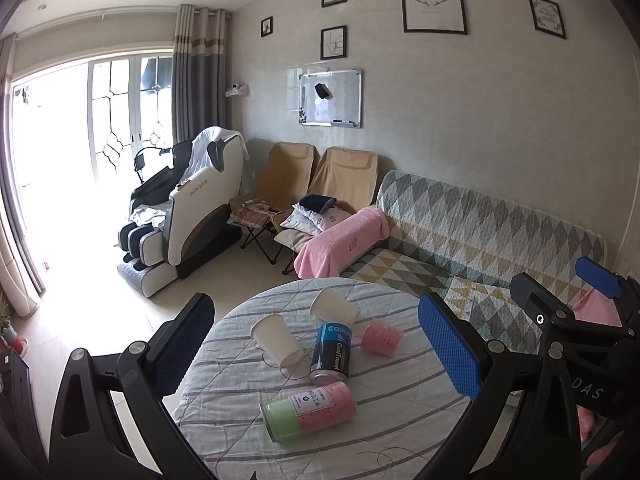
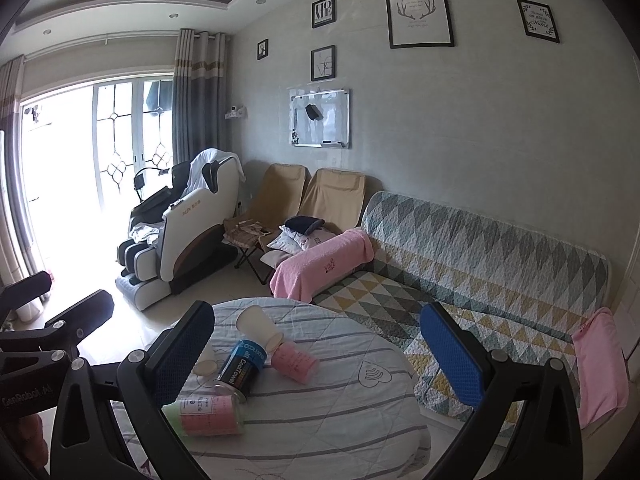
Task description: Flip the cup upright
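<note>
1. Round table [image 1: 400,420], covered by a striped quilted cloth; it bears five containers, all lying on their sides, none upright.
2. Left gripper [image 1: 316,344] held above the near edge of the table; its blue-padded fingers [image 1: 448,352] stand wide apart and grip nothing; the containers show in the gap between them, well below.
3. Right gripper [image 2: 316,352] held likewise over the table, jaws wide apart, empty; its fingers [image 2: 450,356] touch no container.
4. Pink-and-green can [image 1: 310,412], nearest the cameras, on its side; contents cannot be told.
5. Blue can [image 1: 332,354], on its side, open metal end toward the cameras; interior too dark to judge; it lies between the paper cups and the pink cup.
6. Near white paper cup [image 1: 278,340], on its side, mouth toward the cameras, just beside the blue can; nothing visible inside.
7. Far white paper cup [image 1: 334,308], on its side at the far part of the table; its mouth faces away in the left view.
8. Pink cup [image 1: 382,337], on its side, just right of the blue can; its interior is not visible.
</note>
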`<action>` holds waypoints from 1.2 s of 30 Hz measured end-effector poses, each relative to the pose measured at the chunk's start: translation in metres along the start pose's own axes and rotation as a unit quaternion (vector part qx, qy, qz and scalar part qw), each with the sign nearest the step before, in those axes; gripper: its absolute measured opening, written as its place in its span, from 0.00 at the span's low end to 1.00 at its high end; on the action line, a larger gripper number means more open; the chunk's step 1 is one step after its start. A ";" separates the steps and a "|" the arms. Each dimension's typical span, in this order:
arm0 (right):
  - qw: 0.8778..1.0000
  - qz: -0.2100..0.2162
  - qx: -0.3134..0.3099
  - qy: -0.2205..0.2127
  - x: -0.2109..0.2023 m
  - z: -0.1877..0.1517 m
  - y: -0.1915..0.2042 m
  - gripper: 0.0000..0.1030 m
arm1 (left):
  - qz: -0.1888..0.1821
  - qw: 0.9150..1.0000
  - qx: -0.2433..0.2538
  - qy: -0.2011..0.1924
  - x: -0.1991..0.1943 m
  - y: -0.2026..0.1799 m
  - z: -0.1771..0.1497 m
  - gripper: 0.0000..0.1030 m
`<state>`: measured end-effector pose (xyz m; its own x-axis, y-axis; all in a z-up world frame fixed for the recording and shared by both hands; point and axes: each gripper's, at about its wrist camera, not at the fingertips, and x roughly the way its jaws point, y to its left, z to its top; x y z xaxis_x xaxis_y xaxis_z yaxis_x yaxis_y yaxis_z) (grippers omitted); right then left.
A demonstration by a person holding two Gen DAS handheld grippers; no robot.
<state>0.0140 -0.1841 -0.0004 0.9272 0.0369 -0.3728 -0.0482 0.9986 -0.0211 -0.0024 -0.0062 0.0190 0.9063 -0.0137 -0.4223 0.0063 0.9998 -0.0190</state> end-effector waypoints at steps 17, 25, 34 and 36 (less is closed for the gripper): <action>0.999 0.013 -0.003 0.045 0.014 -0.009 -0.002 1.00 | 0.011 0.998 -0.017 0.057 0.015 -0.002 -0.017 1.00; 0.994 0.035 -0.013 0.105 0.032 -0.027 -0.009 1.00 | 0.034 0.991 -0.041 0.121 0.031 -0.007 -0.042 1.00; 0.978 0.093 -0.035 0.185 0.060 -0.056 -0.025 1.00 | 0.079 0.975 -0.078 0.191 0.051 -0.023 -0.075 1.00; 0.974 0.105 -0.044 0.195 0.066 -0.061 -0.030 1.00 | 0.091 0.970 -0.087 0.207 0.055 -0.028 -0.082 1.00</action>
<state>0.0535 -0.2135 -0.0810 0.6825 0.2049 -0.7016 -0.2682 0.9632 0.0204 0.0124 -0.0363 -0.0784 0.6388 0.1220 -0.7596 -0.2414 0.9693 -0.0474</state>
